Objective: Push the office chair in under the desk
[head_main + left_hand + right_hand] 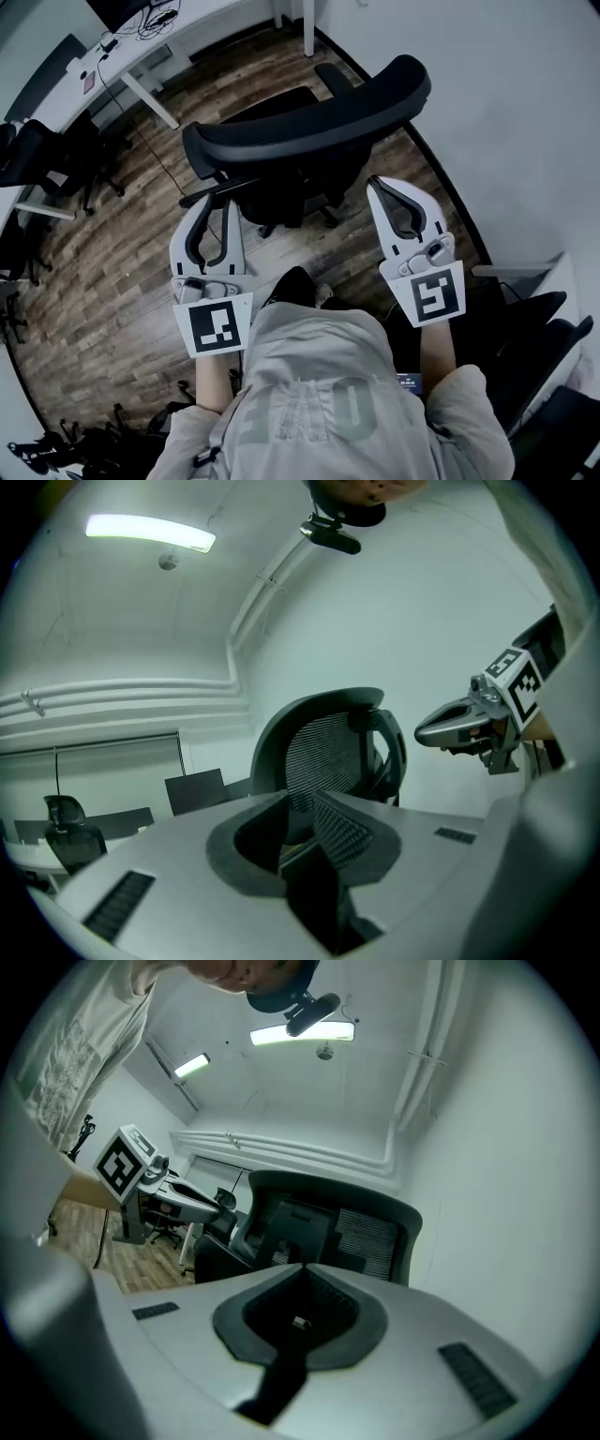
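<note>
Black, the office chair stands in the middle of the wooden floor. Its curved backrest is turned towards me and its seat points away, towards the white surface at the far end of the room. The chair is out in the open, well short of that surface and not tucked beneath it.

I hold my left gripper low beside the chair's left side. The tips of its fingers are a little apart and nothing sits between them. Through that narrow gap, in the left gripper view, I see the mesh of the backrest some way beyond the tips, so I am not gripping it. From the head view I cannot tell whether the tips brush the dark armrest next to them.

My right gripper is just beside the chair's right side, its fingers pressed together and empty, with the pale wall to its right. In the right gripper view the backrest rises beyond the closed tips.
</note>
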